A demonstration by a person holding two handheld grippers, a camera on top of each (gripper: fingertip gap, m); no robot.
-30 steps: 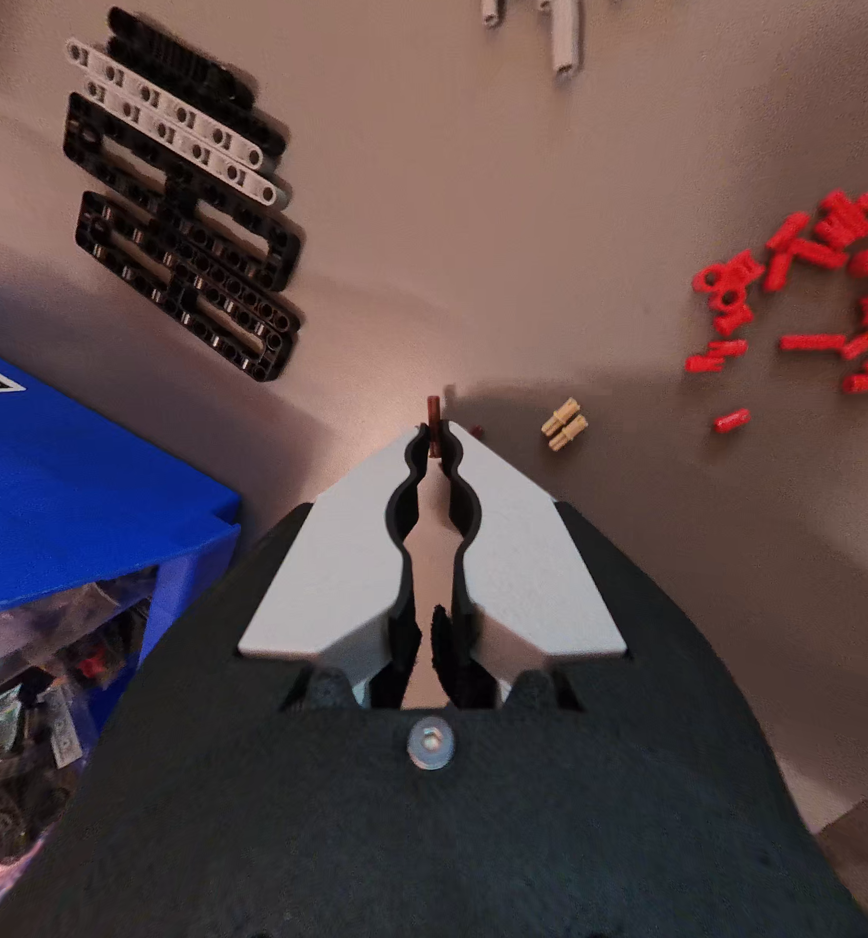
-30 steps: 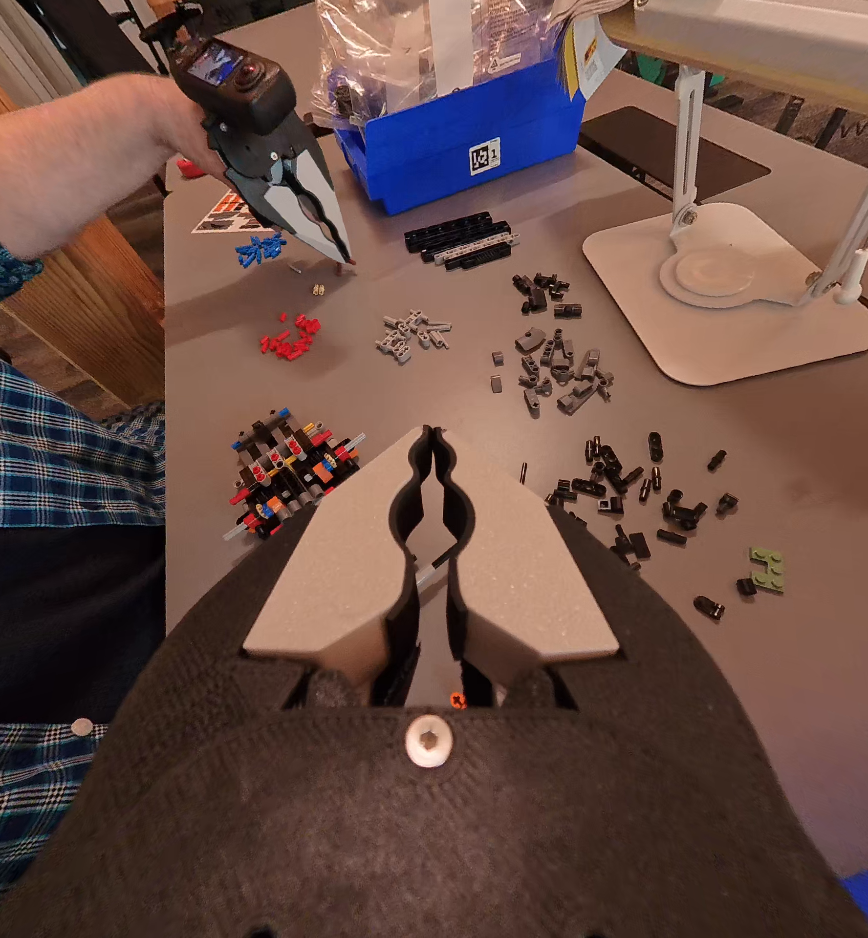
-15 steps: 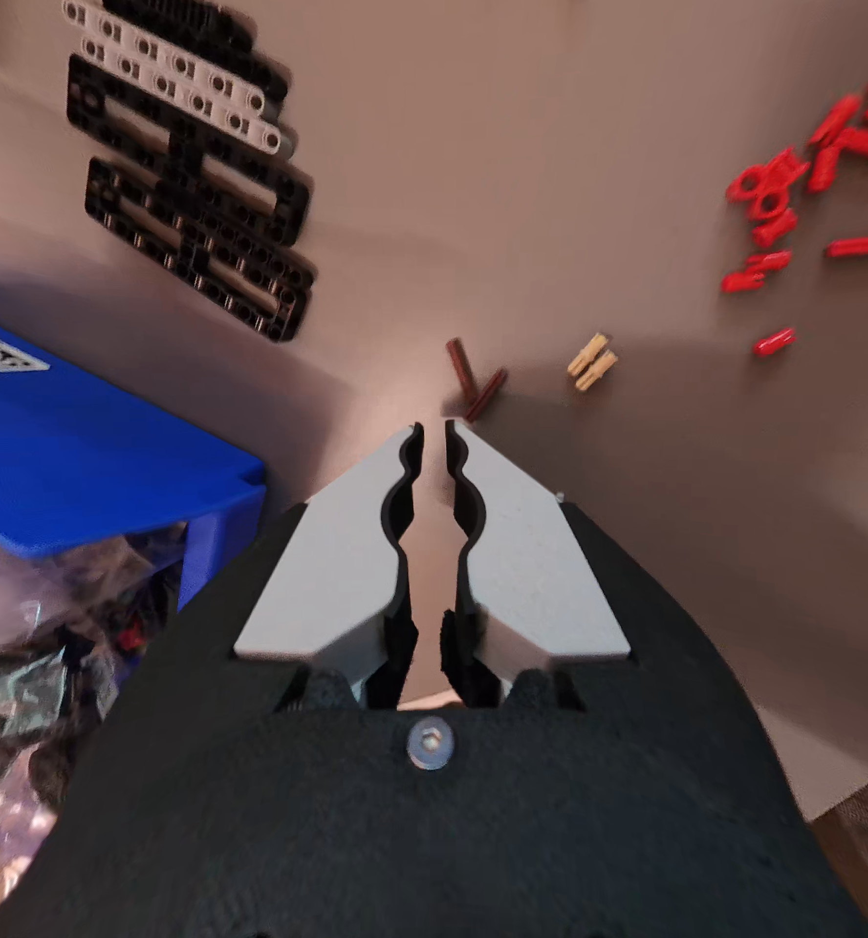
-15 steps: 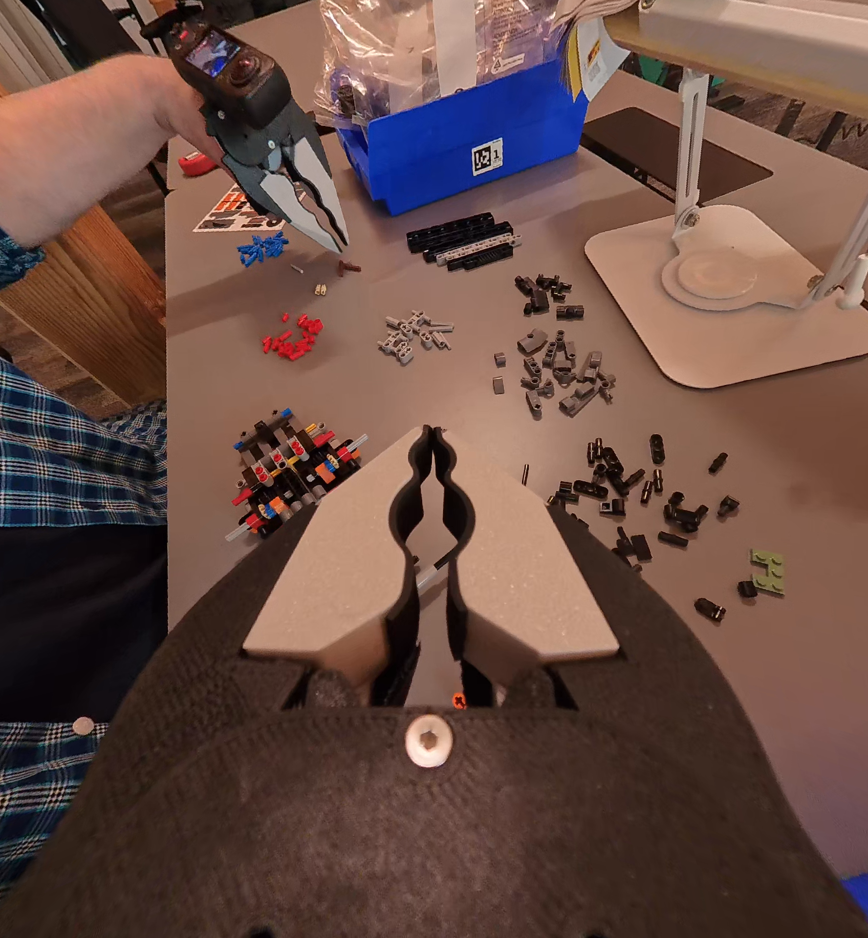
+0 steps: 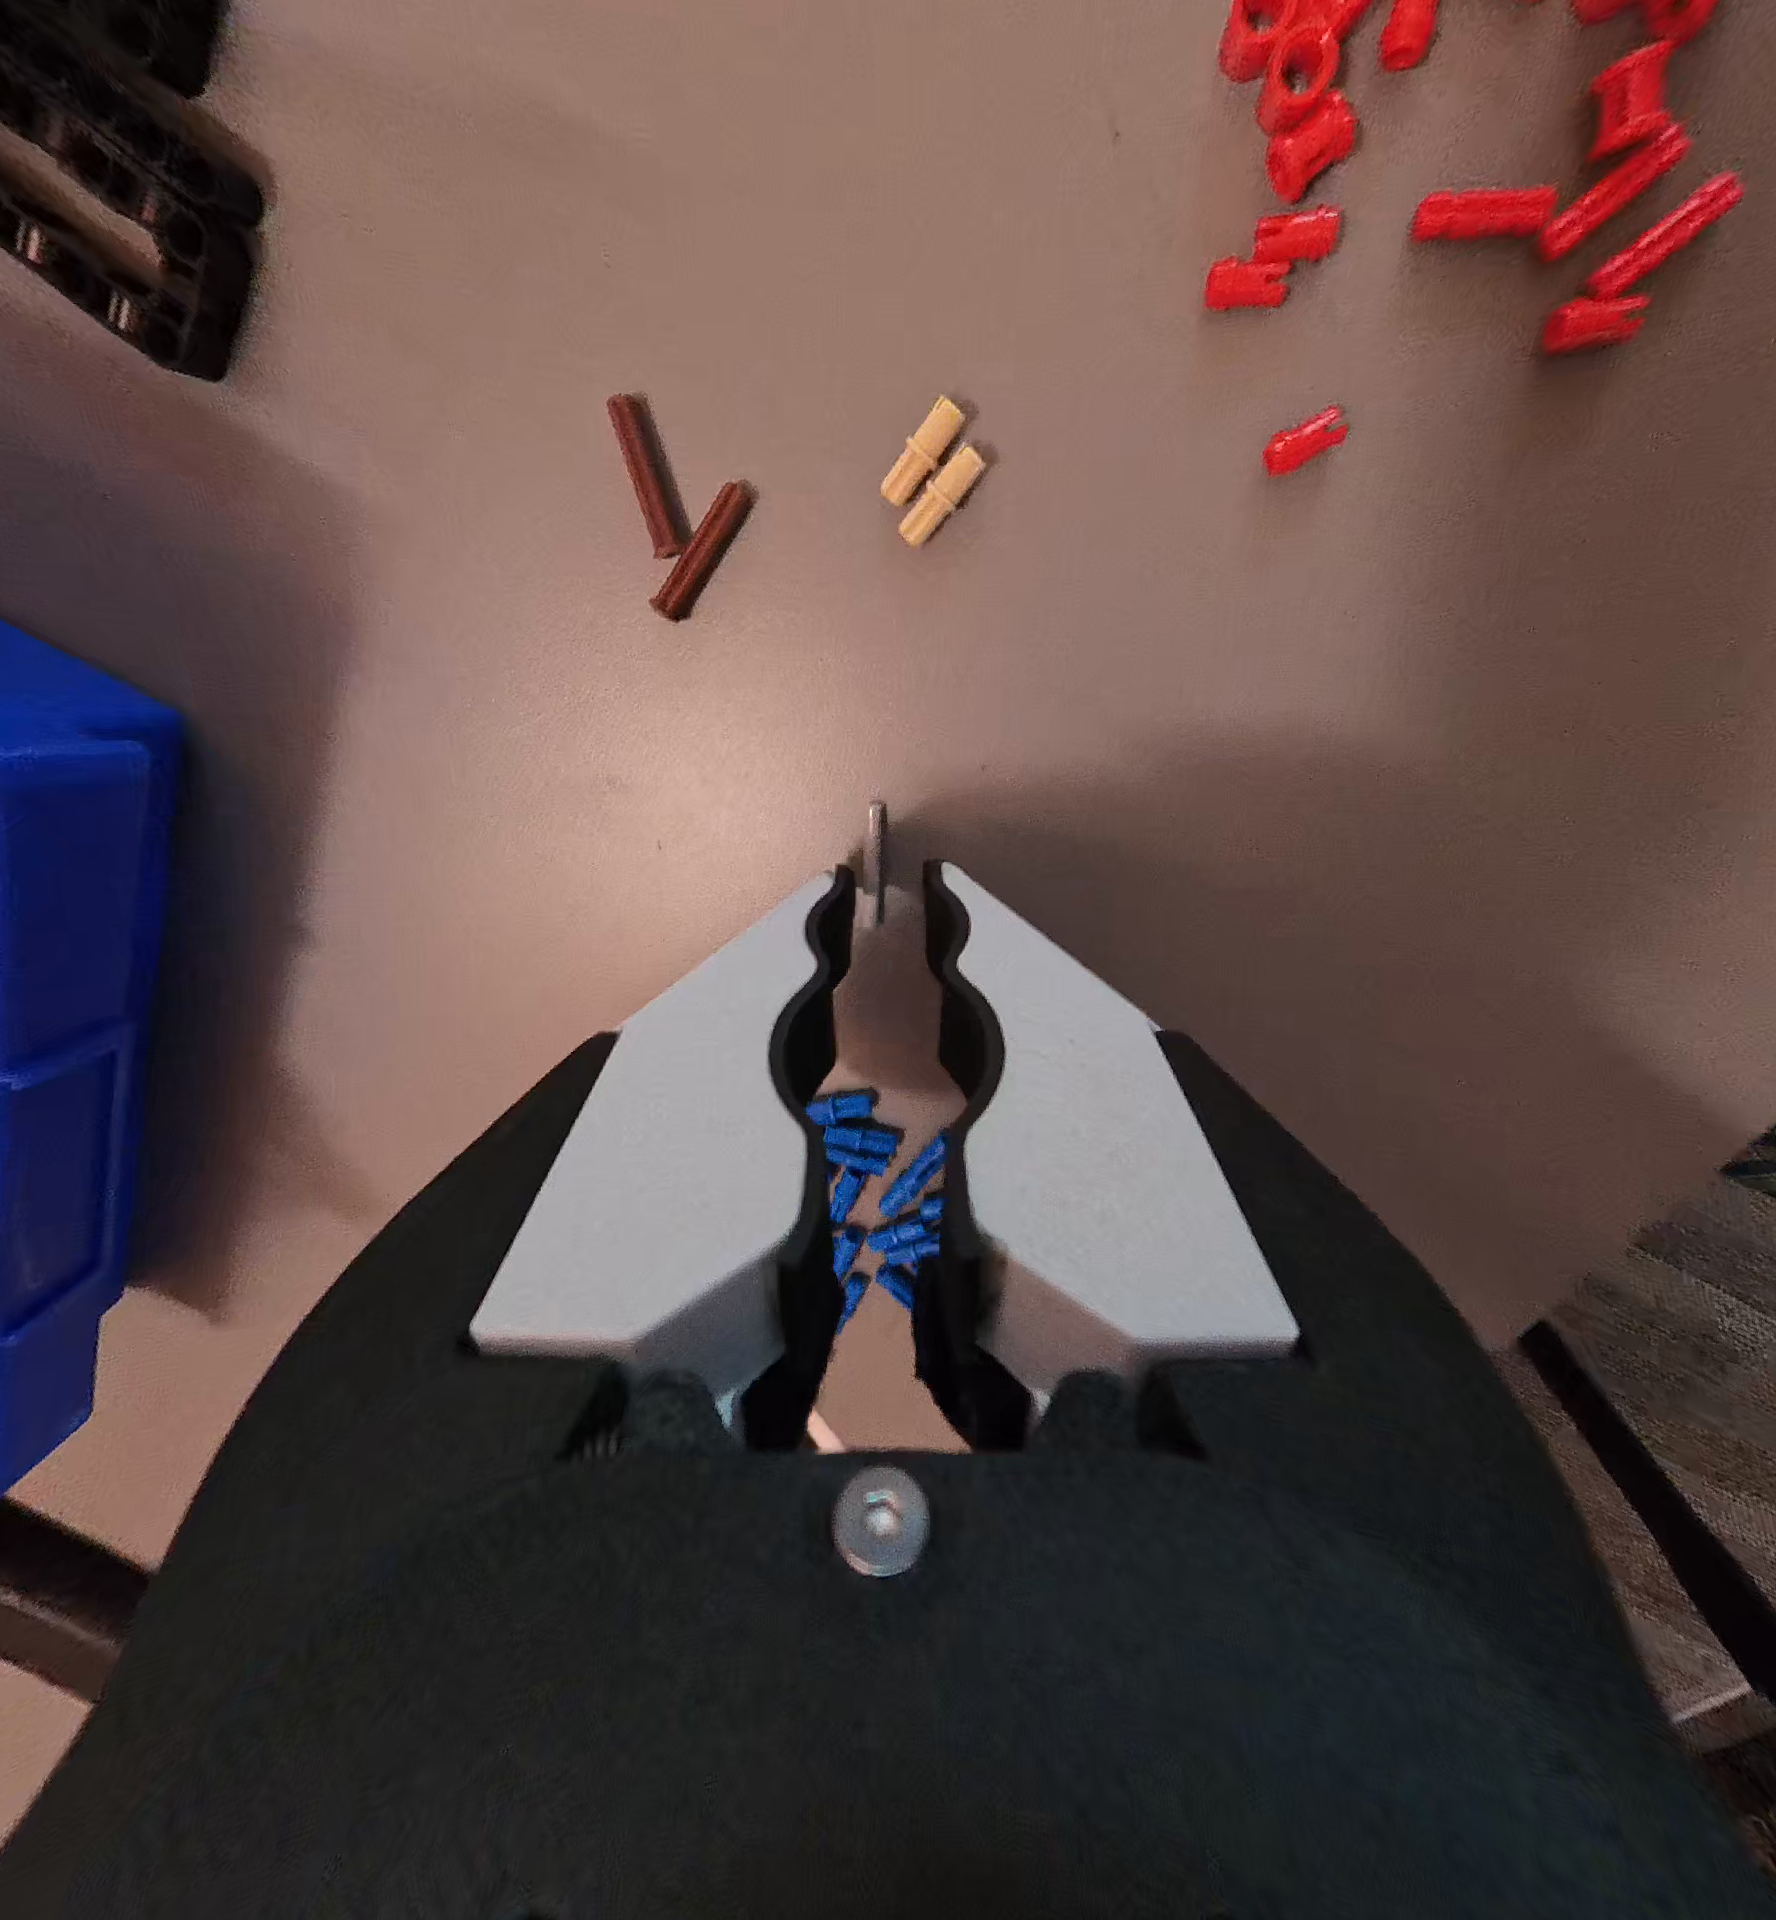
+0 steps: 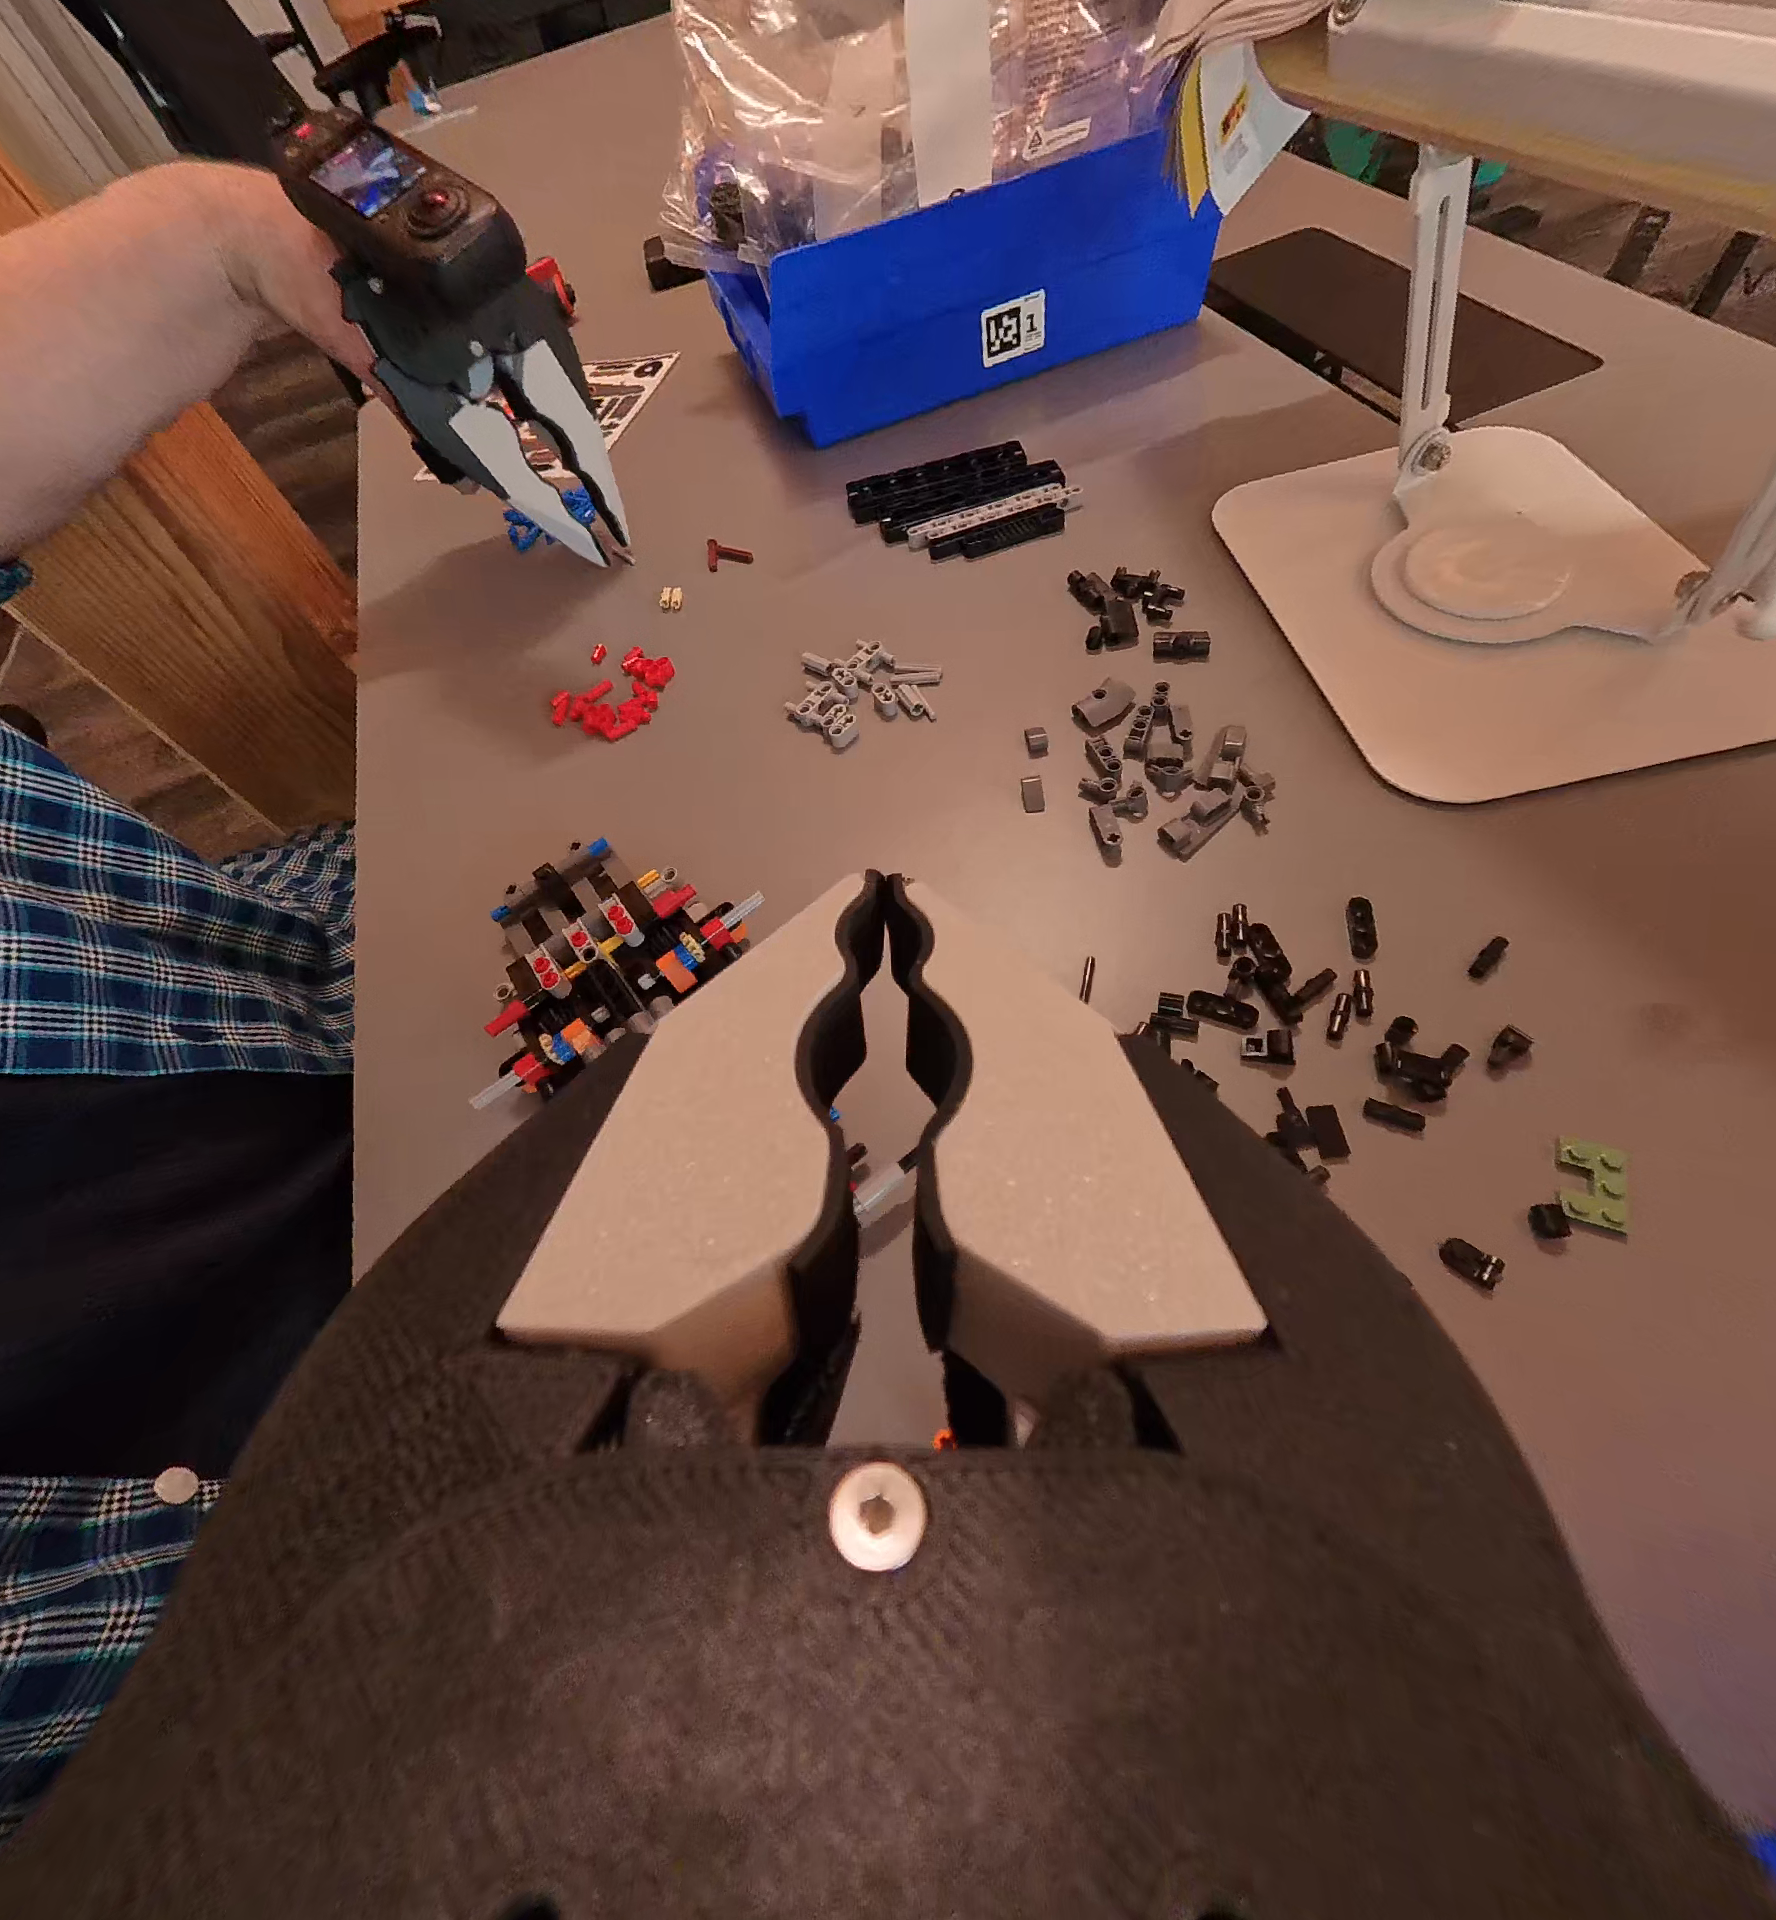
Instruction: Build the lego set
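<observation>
In the left wrist view my left gripper (image 5: 886,883) is slightly open just above the table, with a small grey pin (image 5: 875,862) between its tips. Blue pins (image 5: 876,1174) lie under its fingers. Two brown axles (image 5: 678,509) and two tan pins (image 5: 932,470) lie ahead of it. In the right wrist view my right gripper (image 6: 882,883) is shut and empty, held above the table beside a partly built multicoloured assembly (image 6: 603,966). The left gripper (image 6: 609,549) also shows there at the far left, held in a hand.
Red pieces (image 5: 1466,197) lie at the right and black frames (image 5: 84,187) at the left. A blue bin (image 6: 967,281) holds plastic bags. Light grey (image 6: 863,691), dark grey (image 6: 1154,769) and black pieces (image 6: 1320,1029), a green plate (image 6: 1596,1184) and a white stand base (image 6: 1549,644) share the table. One gripper's finger ends stand about 45 centimeters off the other's. My left tips are about 55 centimeters from the green plate (image 6: 1596,1184), my right tips only 20 centimeters.
My left gripper let go of a brown axle, which now lies by the other one. It then drew back towards the table edge over the grey pin. My right gripper has stayed still.
</observation>
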